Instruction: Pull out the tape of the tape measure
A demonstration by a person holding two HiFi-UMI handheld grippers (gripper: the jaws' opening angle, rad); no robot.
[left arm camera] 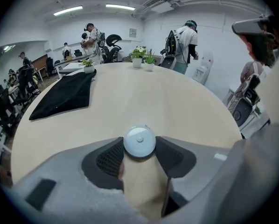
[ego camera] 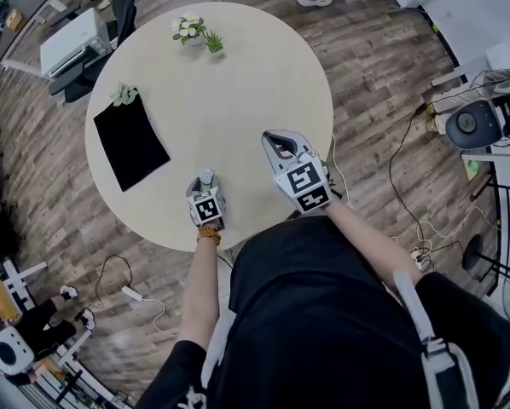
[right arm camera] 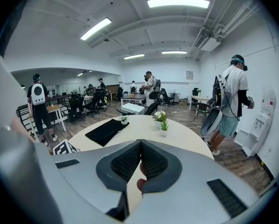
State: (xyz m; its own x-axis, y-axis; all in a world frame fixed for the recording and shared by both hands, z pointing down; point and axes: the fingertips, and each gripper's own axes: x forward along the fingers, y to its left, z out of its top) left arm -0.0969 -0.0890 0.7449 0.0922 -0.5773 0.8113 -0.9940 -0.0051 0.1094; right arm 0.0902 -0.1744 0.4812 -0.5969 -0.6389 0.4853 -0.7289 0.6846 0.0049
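Cloth (ego camera: 129, 143), black, lies flat at left of the round table (ego camera: 238, 83). Plants (ego camera: 195, 32) sit in small pots at upper centre. Neither is part of the task.

Below centre, near the table's lower edge, we see the left gripper (ego camera: 205, 182) tipped down onto the tabletop. The tape measure (left arm camera: 139, 141), a small round white case, rests on the table right between its jaws. The jaws stand wide and both pads touch the case's sides, so we read this as a grasp on the case.

Right of centre, the right gripper (right arm camera: 140, 143) hangs over the table edge, near the tape measure but not touching it. Its jaws are clenched together with nothing gripped.

Progress: early. The case looks secured and that is all. No tape shows outside the case in any view, and we cannot make out the tape's end tab. Still left: bring the right gripper over, open it, pinch the end and draw the tape out while the left holds the case.
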